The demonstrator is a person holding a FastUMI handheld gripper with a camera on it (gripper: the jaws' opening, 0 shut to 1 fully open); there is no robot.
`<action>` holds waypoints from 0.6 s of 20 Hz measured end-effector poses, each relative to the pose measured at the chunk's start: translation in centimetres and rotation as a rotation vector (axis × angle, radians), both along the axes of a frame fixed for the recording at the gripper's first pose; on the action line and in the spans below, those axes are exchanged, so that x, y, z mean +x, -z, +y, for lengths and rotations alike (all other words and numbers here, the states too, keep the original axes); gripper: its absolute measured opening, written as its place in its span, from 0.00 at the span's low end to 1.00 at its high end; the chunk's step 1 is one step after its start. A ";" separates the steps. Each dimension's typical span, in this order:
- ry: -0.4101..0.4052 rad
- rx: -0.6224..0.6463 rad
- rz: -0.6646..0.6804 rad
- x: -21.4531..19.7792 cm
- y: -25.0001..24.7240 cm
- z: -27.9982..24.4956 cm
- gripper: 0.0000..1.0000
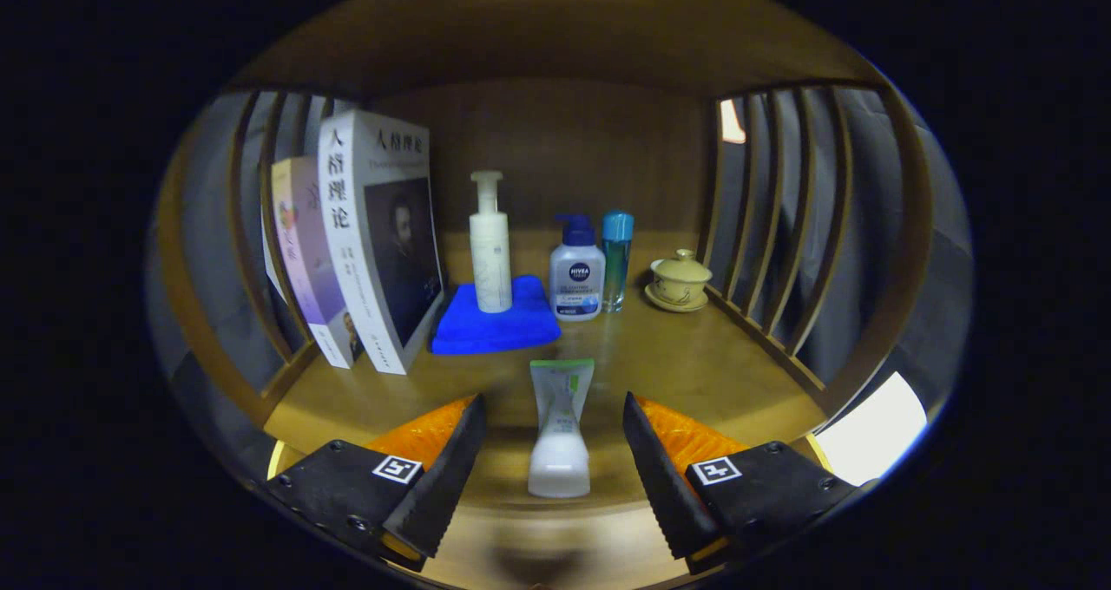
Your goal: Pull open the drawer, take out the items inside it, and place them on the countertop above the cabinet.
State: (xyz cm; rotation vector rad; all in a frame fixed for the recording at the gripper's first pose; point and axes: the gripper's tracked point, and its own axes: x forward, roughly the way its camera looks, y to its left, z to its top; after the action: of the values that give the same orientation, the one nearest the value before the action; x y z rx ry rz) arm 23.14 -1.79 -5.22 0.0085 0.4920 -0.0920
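Observation:
A white squeeze tube (560,429) with a green-marked flat end lies on the wooden countertop (694,373), cap toward me, between my two fingers. My gripper (554,455) is open, with clear gaps on both sides of the tube, so neither finger presses on it. Beyond the tube, a folded blue cloth (495,317) lies on the counter with a tall white pump bottle (490,247) standing on it.
Two books (364,234) stand upright at the left against a slatted wooden side. A blue-capped white bottle (577,269), a slim turquoise bottle (617,260) and a lidded tea cup (680,279) on a saucer stand further back. Slats also close the right side.

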 end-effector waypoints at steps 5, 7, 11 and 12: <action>0.020 -0.027 -0.098 -5.3 -2.2 -0.2 0.97; 0.022 -0.038 -0.142 -7.6 -2.9 -0.1 0.97; 0.012 -0.011 -0.201 -11.4 -2.9 1.0 0.97; 0.014 -0.008 -0.211 -12.7 -2.9 1.1 0.97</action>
State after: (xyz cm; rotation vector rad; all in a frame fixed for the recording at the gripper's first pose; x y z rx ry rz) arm 10.39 -0.68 -2.29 0.0140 0.2811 -0.1059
